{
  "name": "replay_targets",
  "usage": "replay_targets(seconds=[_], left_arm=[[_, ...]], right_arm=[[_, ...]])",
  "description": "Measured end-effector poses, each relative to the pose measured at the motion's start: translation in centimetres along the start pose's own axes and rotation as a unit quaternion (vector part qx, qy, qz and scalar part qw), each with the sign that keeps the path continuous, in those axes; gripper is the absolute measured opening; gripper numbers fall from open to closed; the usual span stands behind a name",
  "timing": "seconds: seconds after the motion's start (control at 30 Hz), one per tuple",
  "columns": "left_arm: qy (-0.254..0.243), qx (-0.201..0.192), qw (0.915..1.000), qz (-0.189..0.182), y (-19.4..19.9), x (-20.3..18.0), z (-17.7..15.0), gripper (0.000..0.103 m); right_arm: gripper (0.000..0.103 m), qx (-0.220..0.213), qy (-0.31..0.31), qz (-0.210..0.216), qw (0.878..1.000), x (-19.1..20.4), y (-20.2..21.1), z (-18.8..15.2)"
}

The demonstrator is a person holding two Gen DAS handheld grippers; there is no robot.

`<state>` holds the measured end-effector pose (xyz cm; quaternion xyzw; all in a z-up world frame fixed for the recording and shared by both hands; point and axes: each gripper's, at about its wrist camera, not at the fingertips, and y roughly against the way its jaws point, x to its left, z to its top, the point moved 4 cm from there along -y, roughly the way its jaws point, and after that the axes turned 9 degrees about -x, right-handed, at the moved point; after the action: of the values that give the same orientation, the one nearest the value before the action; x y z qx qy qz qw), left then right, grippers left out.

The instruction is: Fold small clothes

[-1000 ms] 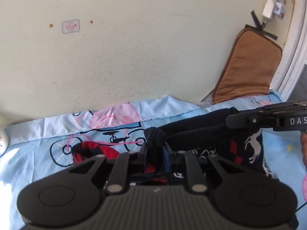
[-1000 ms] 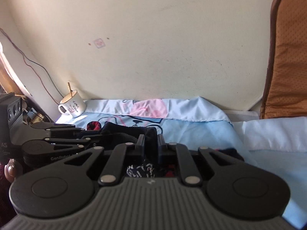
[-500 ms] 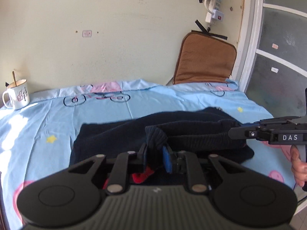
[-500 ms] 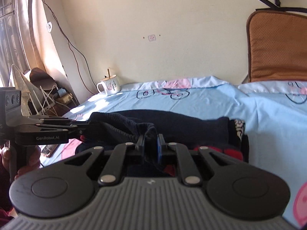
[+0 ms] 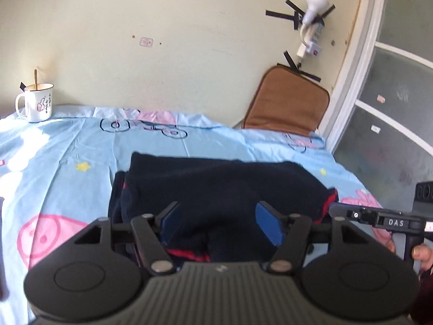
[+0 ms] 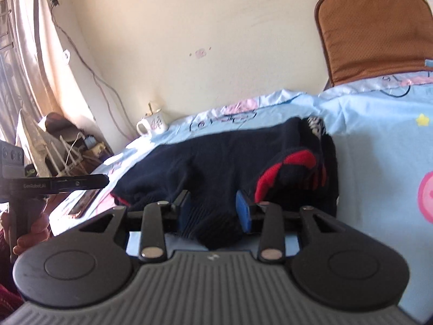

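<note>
Both tongs are letting go of a small navy sweater (image 5: 216,187) that is now lying folded over on the bed (image 5: 67,157), its blue cartoon-print sheet spreading out around it. Half a second earlier each pair was clamped tight on a bunched knit edge; now the left tongs (image 5: 220,223) are standing wide apart with nothing between the blue pads, hovering just above the near edge of the garment. The right tongs (image 6: 215,210) are also parting, though a fold of dark ribbed knit is sitting in the gap between their pads (image 6: 243,212), apparently loose rather than pinched. Red trim (image 6: 286,166) is peeking out along the folded side in the right wrist view.

The release is suggesting that this fold is laid down and the sweater is resting doubled. What is probably remaining is a further fold or some smoothing, since the top layer is looking lumpy and uneven. A white mug (image 5: 36,103) is standing well apart, near the wall.
</note>
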<state>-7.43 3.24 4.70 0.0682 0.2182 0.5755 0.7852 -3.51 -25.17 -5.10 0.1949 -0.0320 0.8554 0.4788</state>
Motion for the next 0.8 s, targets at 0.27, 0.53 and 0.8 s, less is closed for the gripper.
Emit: replay_targets(seconds=[0.27,0.53,0.8], left_arm=[[-0.071,0.061,0.9908,0.097,-8.8,-1.4,-0.7,0.062],[-0.073,0.09,0.9829,0.143,-10.6,-0.4,-3.4,0.09],[-0.079,0.086,0.981,0.154,-10.7,-0.4,-3.5,0.096]], right_arm=[[0.039,-0.019,-0.043,-0.101,0.994,-4.2,-1.9,-0.2],[0.037,-0.041,-0.004,-0.116,0.992,-4.7,-1.6,-2.3],[0.039,-0.06,0.03,-0.125,0.99,-4.4,-1.9,-2.7]])
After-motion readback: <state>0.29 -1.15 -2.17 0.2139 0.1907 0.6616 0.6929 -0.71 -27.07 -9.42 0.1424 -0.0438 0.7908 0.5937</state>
